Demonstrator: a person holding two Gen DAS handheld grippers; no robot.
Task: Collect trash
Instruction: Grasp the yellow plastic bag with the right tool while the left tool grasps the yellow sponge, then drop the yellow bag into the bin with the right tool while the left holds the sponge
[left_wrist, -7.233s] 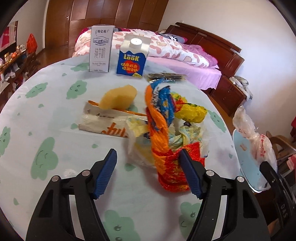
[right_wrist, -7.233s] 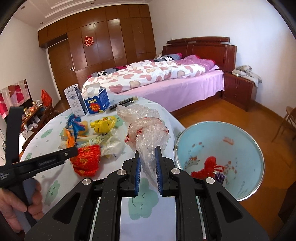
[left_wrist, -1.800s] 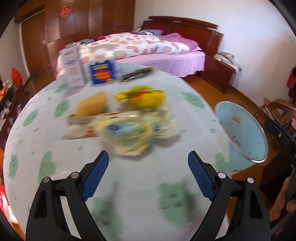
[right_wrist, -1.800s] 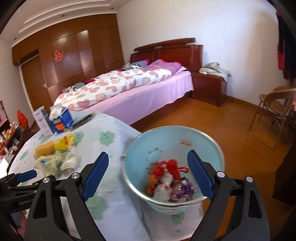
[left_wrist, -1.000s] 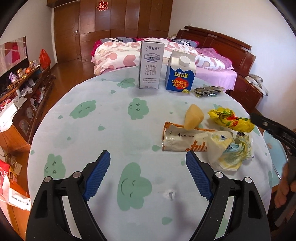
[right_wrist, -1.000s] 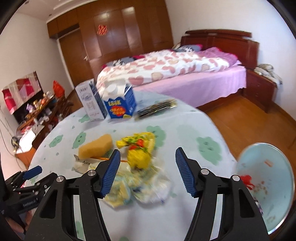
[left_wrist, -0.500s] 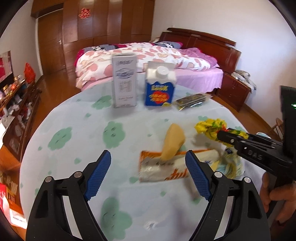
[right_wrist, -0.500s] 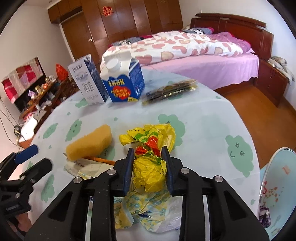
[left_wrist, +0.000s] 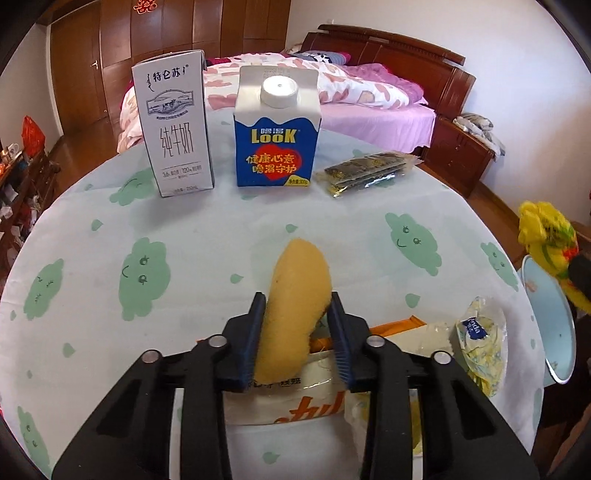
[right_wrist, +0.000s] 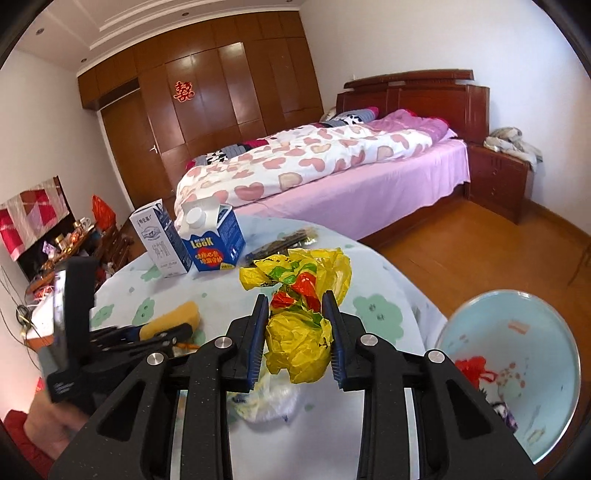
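My left tongs (left_wrist: 297, 334) are closing on the sponge (left_wrist: 295, 314), both pads pressed into its sides; it lies over an orange-and-white wrapper (left_wrist: 295, 402) on the table (left_wrist: 110, 229). Only the left view shows a small crumpled packet (left_wrist: 480, 347) to the right of that wrapper. My right tongs (right_wrist: 297, 338) clench a yellow bag (right_wrist: 299, 343), held clear above the table; the left view catches it only as a yellow scrap at its right edge. Just under it, a pale wad (right_wrist: 266, 402) lies on the cloth. The right view alone looks into the bin (right_wrist: 517, 332) beside the table, with red trash at the bottom. Farther back stand a white carton (left_wrist: 173, 129) and a blue carton (left_wrist: 277, 129), a dark packet (left_wrist: 369, 171) beside them. Beyond is the bed (right_wrist: 332, 166).
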